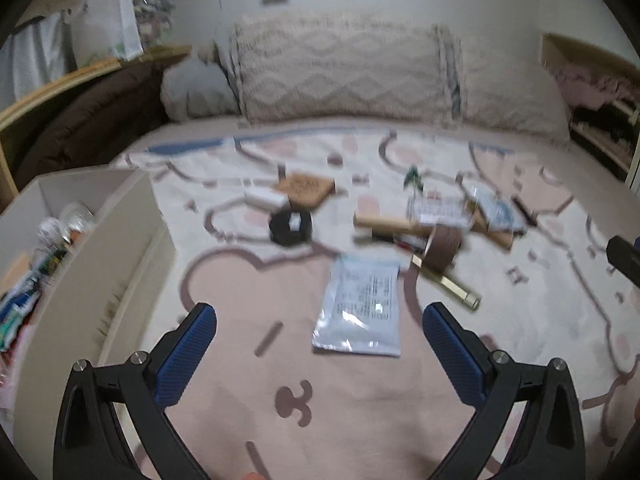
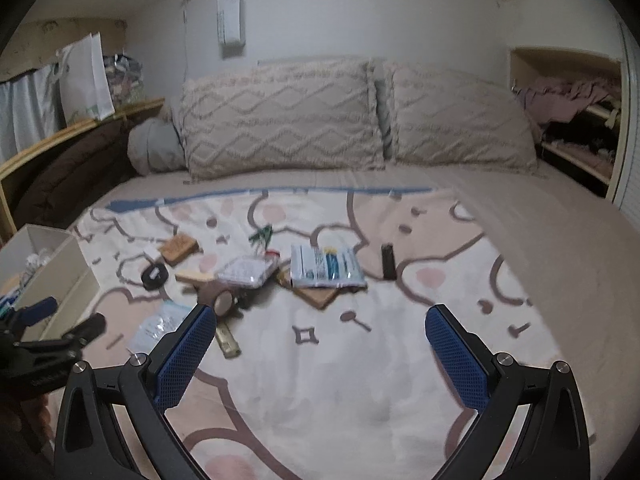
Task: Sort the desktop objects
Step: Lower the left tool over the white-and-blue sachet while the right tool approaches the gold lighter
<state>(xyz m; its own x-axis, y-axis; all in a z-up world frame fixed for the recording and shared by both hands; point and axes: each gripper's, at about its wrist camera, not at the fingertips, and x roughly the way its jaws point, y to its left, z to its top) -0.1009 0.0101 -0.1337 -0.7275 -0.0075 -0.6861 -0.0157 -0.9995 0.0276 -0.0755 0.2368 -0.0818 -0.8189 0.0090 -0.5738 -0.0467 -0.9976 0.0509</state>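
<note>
Fingers: both grippers are standing spread wide, holding nothing; left gripper (image 1: 320,316) is hovering over the cartoon-printed pink and white blanket (image 1: 360,400), right gripper (image 2: 320,318) likewise.
Nearest item: flat silvery-white foil pouch (image 1: 360,308) is lying between the left fingertips, not touching them.
Pile: brown tape roll (image 1: 442,246) and black round disc (image 1: 290,226) are lying behind the pouch.
Bin: open beige storage box (image 1: 120,248) is sitting at the left, already holding several things.

Dim, soft indoor light; left view motion-blurred.
</note>
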